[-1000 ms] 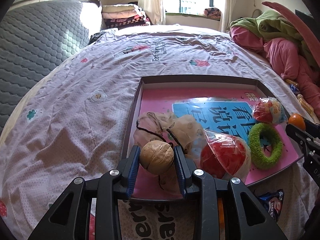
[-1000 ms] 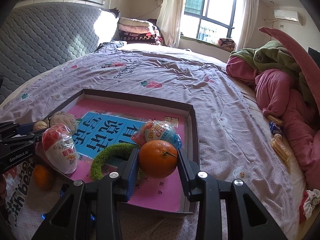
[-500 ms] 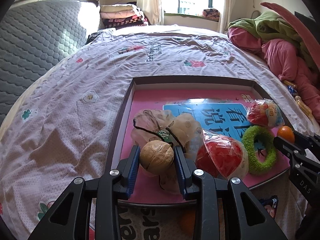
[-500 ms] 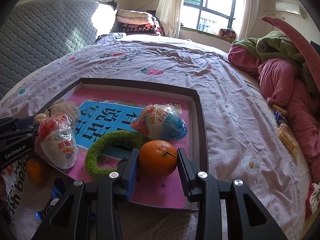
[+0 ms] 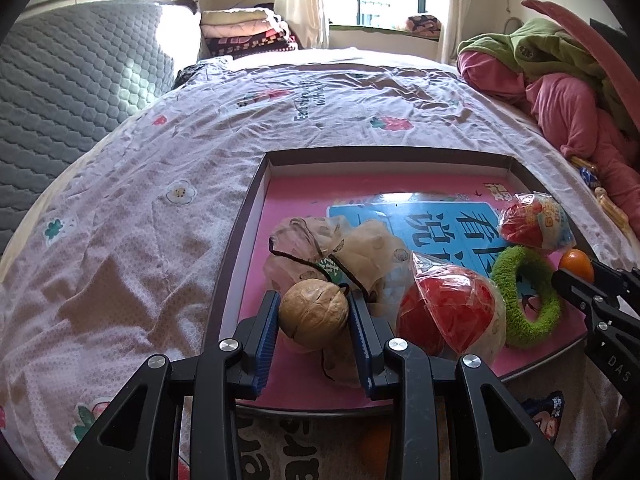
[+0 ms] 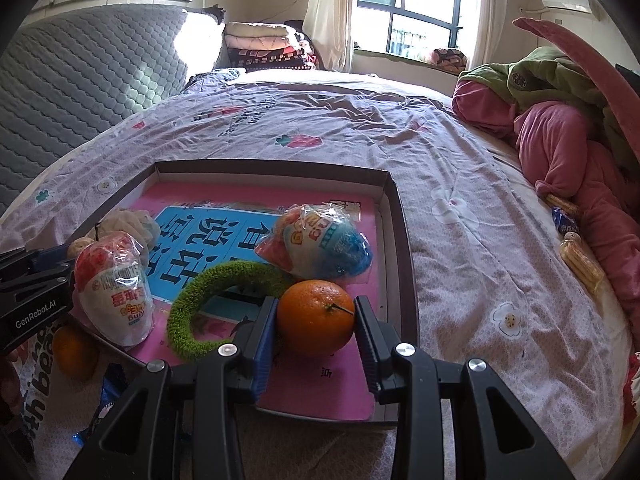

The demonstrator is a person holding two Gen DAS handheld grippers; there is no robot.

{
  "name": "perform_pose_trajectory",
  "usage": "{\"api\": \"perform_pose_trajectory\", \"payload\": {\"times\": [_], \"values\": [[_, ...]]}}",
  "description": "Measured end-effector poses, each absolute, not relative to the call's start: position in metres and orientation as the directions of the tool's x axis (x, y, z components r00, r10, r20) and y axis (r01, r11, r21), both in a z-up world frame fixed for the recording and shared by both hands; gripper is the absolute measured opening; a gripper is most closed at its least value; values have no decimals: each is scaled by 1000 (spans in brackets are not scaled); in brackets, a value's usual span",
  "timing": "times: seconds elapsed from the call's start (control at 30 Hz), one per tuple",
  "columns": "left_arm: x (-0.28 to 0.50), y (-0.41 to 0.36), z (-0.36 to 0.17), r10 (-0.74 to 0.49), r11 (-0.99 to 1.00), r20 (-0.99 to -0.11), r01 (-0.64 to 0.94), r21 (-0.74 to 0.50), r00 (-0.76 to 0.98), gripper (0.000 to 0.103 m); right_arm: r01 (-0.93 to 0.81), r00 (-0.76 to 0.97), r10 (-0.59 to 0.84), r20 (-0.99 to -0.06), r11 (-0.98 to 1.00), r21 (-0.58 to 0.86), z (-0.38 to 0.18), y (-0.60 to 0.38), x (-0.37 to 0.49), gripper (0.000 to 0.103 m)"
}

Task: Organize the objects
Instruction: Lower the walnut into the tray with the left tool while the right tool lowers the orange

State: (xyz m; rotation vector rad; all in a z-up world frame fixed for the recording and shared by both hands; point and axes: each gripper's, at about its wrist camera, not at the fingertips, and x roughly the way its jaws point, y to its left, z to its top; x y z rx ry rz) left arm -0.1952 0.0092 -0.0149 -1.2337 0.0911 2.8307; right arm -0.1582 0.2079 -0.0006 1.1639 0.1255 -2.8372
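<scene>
1. My left tool (image 5: 314, 318) pinches a walnut (image 5: 313, 317) over the near left corner of the shallow box (image 5: 248, 216) on the bed (image 5: 160, 184).
2. My right tool (image 6: 316, 322) pinches an orange (image 6: 316, 317) over the box's near right part, beside the green ring (image 6: 200, 300).

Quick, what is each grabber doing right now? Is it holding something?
Left gripper: closed on the walnut.
Right gripper: closed on the orange.

Tray (image 6: 394, 216): far half bare and passable; near half crowded by green ring (image 6: 208, 292), two wrapped snack packs (image 6: 316, 242), beige pouch (image 5: 340, 252).
</scene>
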Motion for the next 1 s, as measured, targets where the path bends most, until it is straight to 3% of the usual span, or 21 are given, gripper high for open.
{"api": "perform_pose_trajectory", "payload": {"times": [1.0], "values": [[-184,-22,-14,115,-993,-764,-95,-70,-635,35,103,-673,-35,-739,-994,-46,1,213,-150,38]]}}
